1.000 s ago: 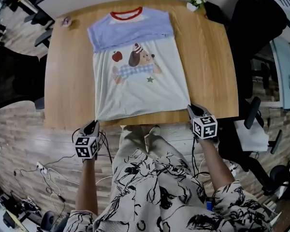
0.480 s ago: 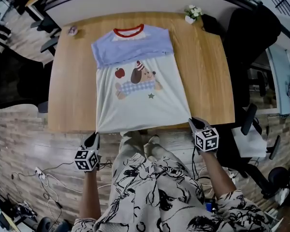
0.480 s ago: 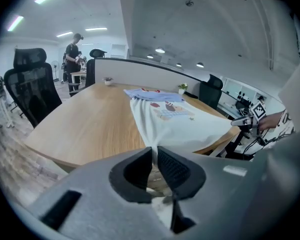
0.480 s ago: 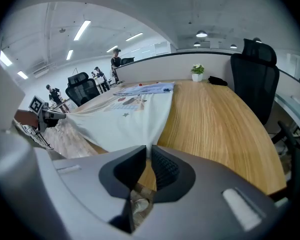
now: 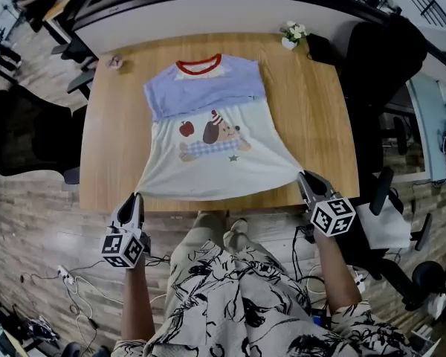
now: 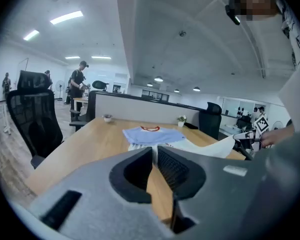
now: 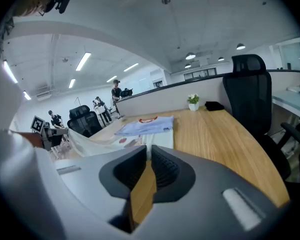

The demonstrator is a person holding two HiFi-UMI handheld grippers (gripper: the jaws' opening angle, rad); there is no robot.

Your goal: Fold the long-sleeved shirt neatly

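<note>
Clamped tight on both bottom corners of the shirt (image 5: 208, 136) with left gripper (image 5: 137, 198) and right gripper (image 5: 303, 176), holding the hem taut above the tabletop (image 5: 312, 125).

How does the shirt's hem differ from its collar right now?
The hem is white; the collar is red. The hem is pulled wide, its corners pinched above the table by the left claw and right claw; the collar lies flat, untouched. Both belong to one shirt.

No legible text, number, brand. On shirt (image 5: 208, 143) pictorial print only; cube markers (image 5: 333, 216) black-white patterns, no letters.
</note>
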